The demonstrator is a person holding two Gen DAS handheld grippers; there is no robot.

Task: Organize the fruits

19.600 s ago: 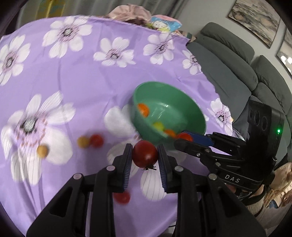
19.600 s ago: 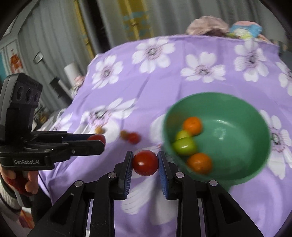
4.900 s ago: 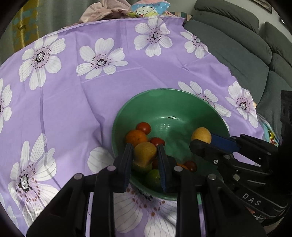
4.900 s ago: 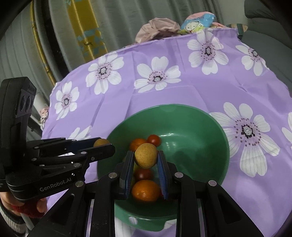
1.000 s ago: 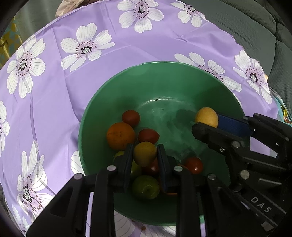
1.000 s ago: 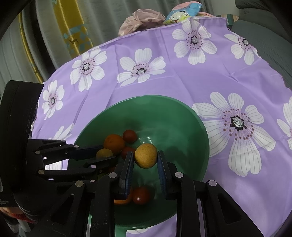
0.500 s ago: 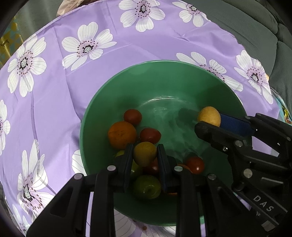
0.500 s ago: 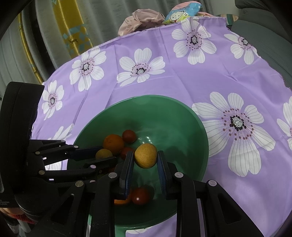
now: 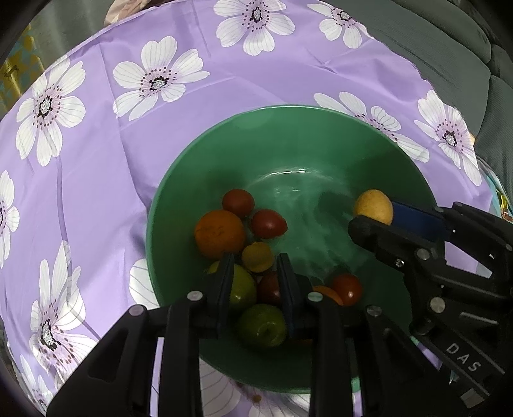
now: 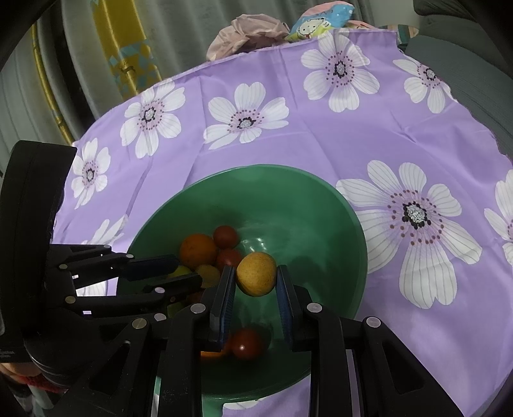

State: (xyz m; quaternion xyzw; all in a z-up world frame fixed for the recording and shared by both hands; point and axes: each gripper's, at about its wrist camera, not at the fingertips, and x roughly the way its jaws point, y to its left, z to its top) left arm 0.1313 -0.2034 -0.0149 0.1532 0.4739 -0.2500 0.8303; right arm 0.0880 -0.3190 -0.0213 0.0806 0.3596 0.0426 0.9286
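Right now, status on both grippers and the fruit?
Left gripper open over the fruit pile. Right gripper shut on yellow fruit, above green bowl. Nothing in the way of the drop.

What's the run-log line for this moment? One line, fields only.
left gripper: open, yellow-orange fruit loose in green bowl | right gripper: shut on yellow fruit above bowl

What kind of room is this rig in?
Most likely a home living room: a grey sofa beside a table under a purple floral tablecloth, curtains behind it, and a green bowl of fruit.
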